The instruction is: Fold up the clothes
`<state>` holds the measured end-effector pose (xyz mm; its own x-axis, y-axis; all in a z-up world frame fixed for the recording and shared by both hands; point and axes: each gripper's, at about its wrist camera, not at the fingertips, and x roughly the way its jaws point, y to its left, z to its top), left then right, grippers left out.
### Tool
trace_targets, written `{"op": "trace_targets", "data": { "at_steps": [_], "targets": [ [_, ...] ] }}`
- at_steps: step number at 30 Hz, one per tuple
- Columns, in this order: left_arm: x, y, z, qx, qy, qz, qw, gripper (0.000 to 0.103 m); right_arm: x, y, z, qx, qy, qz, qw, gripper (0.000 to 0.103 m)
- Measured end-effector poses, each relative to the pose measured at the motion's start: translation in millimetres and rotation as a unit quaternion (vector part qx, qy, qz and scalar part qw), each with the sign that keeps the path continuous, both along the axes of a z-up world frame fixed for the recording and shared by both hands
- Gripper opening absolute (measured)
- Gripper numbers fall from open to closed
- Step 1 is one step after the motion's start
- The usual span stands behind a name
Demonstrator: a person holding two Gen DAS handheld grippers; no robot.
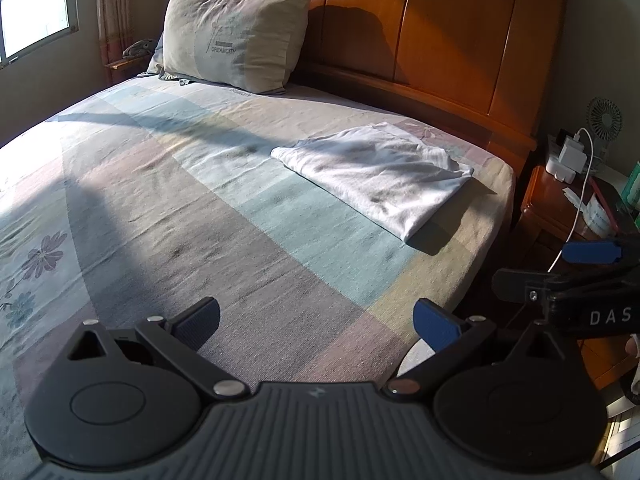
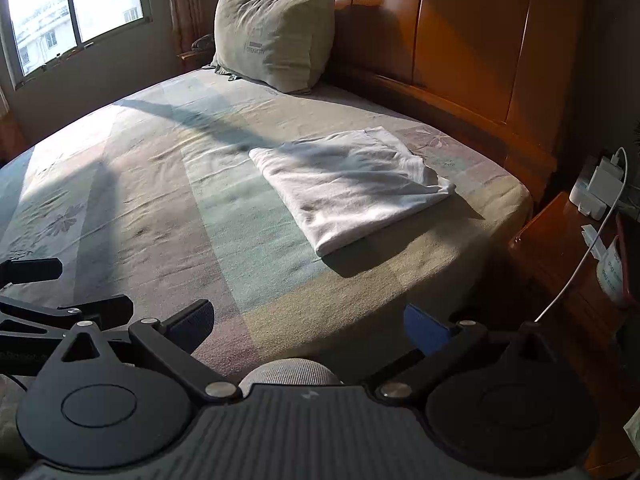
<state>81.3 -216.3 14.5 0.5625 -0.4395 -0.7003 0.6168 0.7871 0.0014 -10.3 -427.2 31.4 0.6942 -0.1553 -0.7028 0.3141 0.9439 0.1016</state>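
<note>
1. Left gripper [image 1: 316, 322]: jaws wide apart, nothing btwn them, touching nothing. Blue pads hang over the striped bed sheet [image 1: 224, 216] near the bed's near edge.
2. Right gripper [image 2: 310, 322]: jaws spread wide too, empty, no contact w/ fabric. Bed's near edge runs just under its right pad.
3. Grippers sit side by side: the right one shows at 3 o'clock in the left wrist view, the left one at 9 o'clock in the right wrist view. Apart, not touching.
4. Folded white garment [image 2: 348, 188]: flat rectangle on the sheet at approx 1 o'clock from both jaws, well apart from them. Fold edge faces the near side; its right corner lies close to the bed's right edge. Sun and shadow bands cross it.
5. Open room: wide bare stretch of sheet btwn jaws and garment, plus all the way round to 9–11 o'clock.
6. Pillow [image 1: 236, 36] at 11 o'clock, propped against the wooden headboard [image 1: 452, 40], well apart from garment.
7. Nightstand [image 2: 560, 248] at 3 o'clock, just beside the bed's right edge; holds a white charger [image 2: 600, 184] w/ cable. Window [image 2: 76, 12] at 10 o'clock.
</note>
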Motion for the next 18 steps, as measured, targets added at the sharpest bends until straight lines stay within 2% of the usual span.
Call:
{"op": "trace_targets", "data": {
  "at_steps": [18],
  "targets": [
    [-0.6, -3.6, -0.6, 0.001, -0.002, -0.002, 1.0, 0.102, 2.5, -2.2, -2.9, -0.001, 0.005, -0.001, 1.0, 0.103]
  ]
}}
